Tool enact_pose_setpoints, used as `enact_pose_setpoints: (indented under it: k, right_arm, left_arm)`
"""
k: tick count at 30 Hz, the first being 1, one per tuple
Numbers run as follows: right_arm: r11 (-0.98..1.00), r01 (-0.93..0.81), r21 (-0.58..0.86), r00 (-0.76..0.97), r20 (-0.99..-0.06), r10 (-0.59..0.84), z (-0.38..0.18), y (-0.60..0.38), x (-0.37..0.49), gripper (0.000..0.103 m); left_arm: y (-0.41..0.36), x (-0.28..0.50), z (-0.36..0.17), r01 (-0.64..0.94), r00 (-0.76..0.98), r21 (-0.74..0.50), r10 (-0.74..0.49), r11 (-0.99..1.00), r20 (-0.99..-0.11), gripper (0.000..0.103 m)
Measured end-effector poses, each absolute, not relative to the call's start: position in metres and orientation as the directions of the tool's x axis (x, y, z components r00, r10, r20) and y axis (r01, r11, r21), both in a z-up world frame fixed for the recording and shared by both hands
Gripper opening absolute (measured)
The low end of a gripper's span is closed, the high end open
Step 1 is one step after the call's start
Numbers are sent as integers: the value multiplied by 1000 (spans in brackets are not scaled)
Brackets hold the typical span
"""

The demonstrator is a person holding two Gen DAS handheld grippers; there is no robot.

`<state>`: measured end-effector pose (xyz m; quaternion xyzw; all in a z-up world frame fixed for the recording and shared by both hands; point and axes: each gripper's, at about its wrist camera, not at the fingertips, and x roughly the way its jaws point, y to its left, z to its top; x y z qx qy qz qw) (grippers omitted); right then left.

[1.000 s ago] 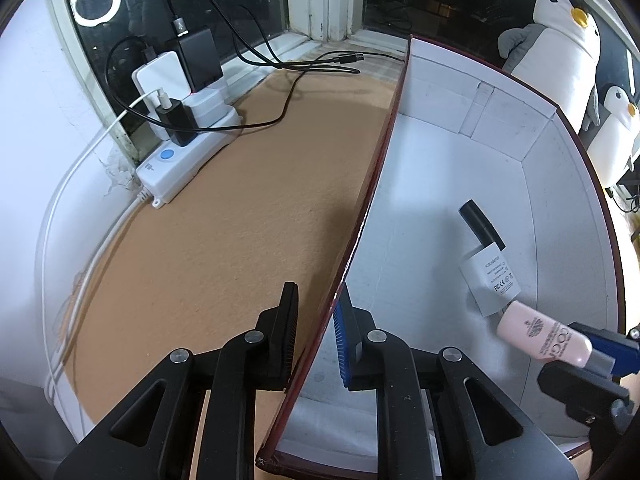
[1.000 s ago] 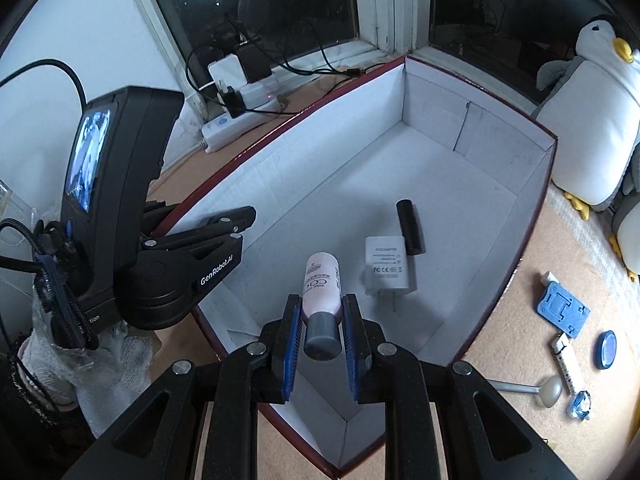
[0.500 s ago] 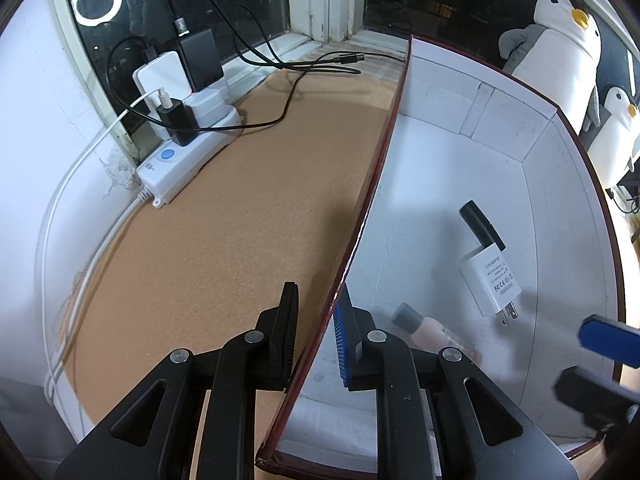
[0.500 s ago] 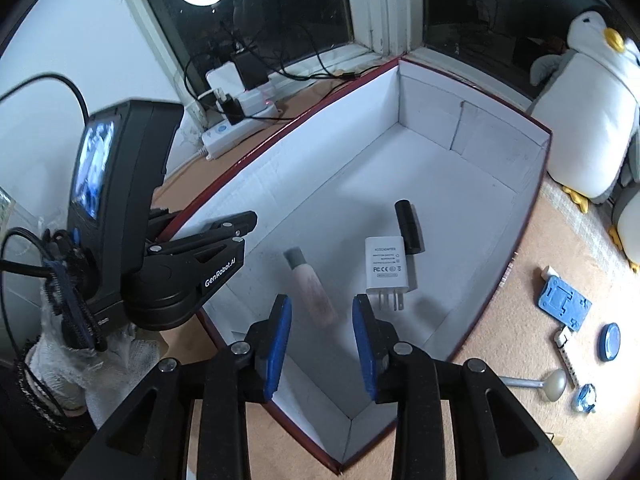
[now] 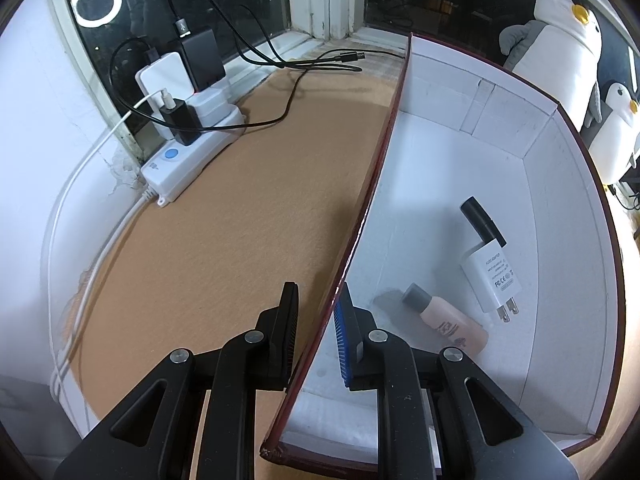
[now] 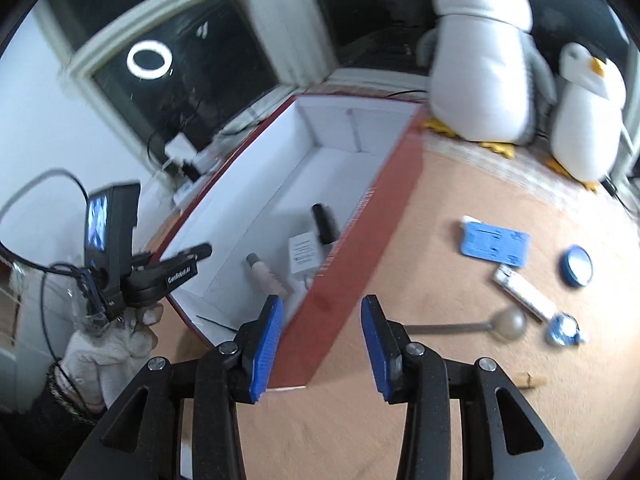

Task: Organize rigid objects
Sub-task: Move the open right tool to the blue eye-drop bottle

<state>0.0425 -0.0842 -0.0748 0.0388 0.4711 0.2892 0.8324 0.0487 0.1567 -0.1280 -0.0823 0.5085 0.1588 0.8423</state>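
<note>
A red box with a white inside [image 5: 560, 184] [image 6: 360, 236] stands on the tan table. In it lie a pink bottle with a grey cap [image 5: 446, 318] [image 6: 266, 276], a white power adapter [image 5: 492, 274] [image 6: 306, 254] and a black cylinder [image 5: 480, 218] [image 6: 325, 222]. My left gripper [image 5: 318, 328] is shut on the box's left wall, one finger on each side; it also shows in the right wrist view [image 6: 172, 270]. My right gripper [image 6: 320, 344] is open and empty, outside the box by its right wall.
Right of the box on the table lie a blue flat part [image 6: 496, 242], a blue round lid [image 6: 576, 266], a white stick [image 6: 524, 292], a spoon [image 6: 480, 324] and a small blue gem [image 6: 564, 328]. Two plush penguins [image 6: 484, 52] stand behind. A power strip with chargers [image 5: 188, 132] sits left.
My right gripper opened and dropped the pink bottle into the box, then pulled back out and swung right. The left gripper has stayed clamped on the box wall.
</note>
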Motion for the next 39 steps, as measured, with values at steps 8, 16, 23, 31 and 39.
enact_pose_setpoints:
  k: [8, 16, 23, 31, 39]
  right_arm:
    - [874, -340, 346, 471, -742, 477, -73, -152, 38, 40]
    - [942, -192, 275, 464, -821, 334, -117, -222, 53, 52]
    - [935, -47, 351, 369, -864, 342, -166, -262, 76, 52]
    - [885, 135, 446, 350, -857, 379, -188, -285, 107, 52]
    - [857, 226, 463, 307, -869, 388, -204, -290, 136, 51]
  left_arm:
    - [156, 45, -124, -355, 430, 31, 192, 935, -882, 16]
    - [155, 40, -120, -358, 426, 38, 199, 933, -883, 18]
    - [155, 39, -119, -367, 422, 40, 205, 929, -883, 22]
    - [157, 38, -118, -378, 416, 44, 212, 925, -884, 23]
    - [156, 37, -118, -381, 414, 44, 213, 924, -885, 23]
